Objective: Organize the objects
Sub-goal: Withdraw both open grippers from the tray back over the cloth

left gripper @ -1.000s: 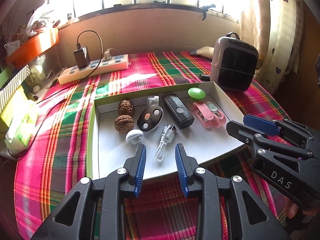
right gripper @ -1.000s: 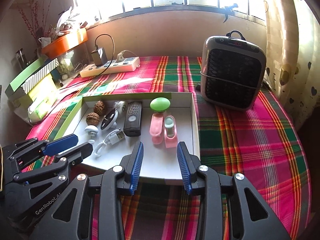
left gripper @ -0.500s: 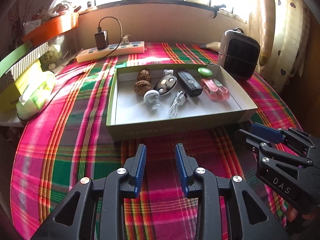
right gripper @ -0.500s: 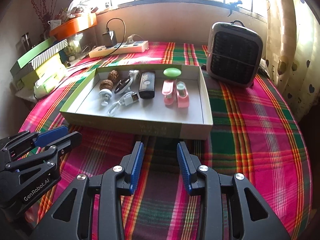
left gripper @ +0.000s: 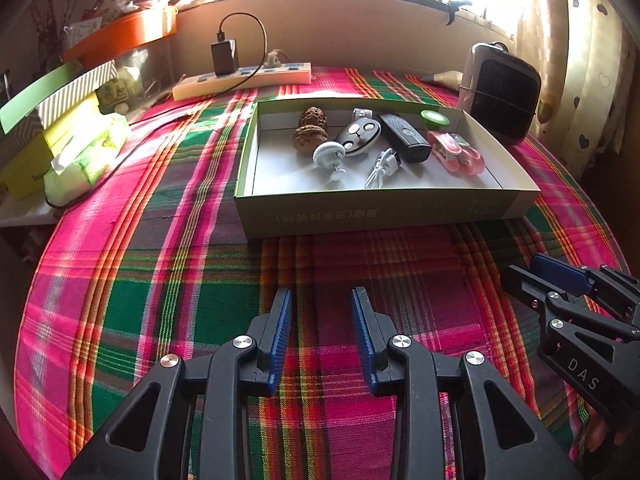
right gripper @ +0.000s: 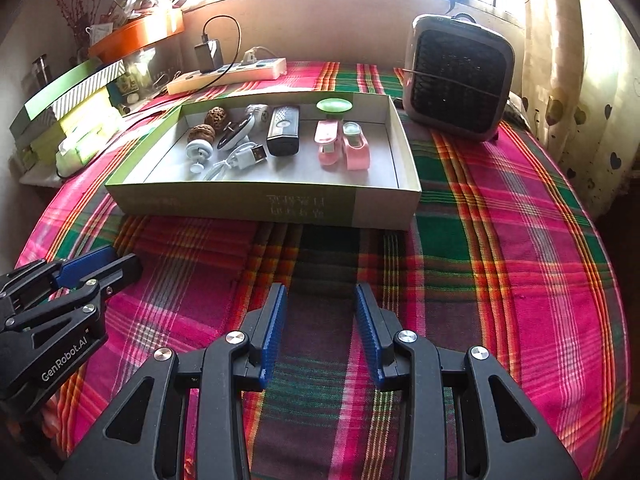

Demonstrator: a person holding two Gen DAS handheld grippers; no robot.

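Observation:
A shallow green-sided cardboard box [left gripper: 380, 210] [right gripper: 240, 200] lies on the plaid tablecloth. Inside are two walnuts [left gripper: 310, 140] [right gripper: 201, 133], a white knob [left gripper: 329, 154], an oval remote [left gripper: 360, 134], a black remote [left gripper: 404, 136] [right gripper: 284, 130], a white USB cable [left gripper: 384, 166] [right gripper: 240, 158], a green disc [left gripper: 435, 117] and pink clips [left gripper: 456, 152] [right gripper: 344, 144]. My left gripper [left gripper: 321, 296] [right gripper: 104, 264] hovers over bare cloth in front of the box, open with nothing between its fingers. Beside it my right gripper [right gripper: 320, 288] [left gripper: 532, 272] is also open and holds nothing.
A grey heater [left gripper: 500, 100] [right gripper: 458, 80] stands behind the box's right end. A power strip [left gripper: 244, 80] with a charger lies at the back. Stacked boxes and a tissue pack [left gripper: 84, 156] sit at the left edge. A curtain hangs on the right.
Both grippers have drawn back from over the box toward the table's near edge, so the box now sits farther ahead. Their jaw gaps look the same.

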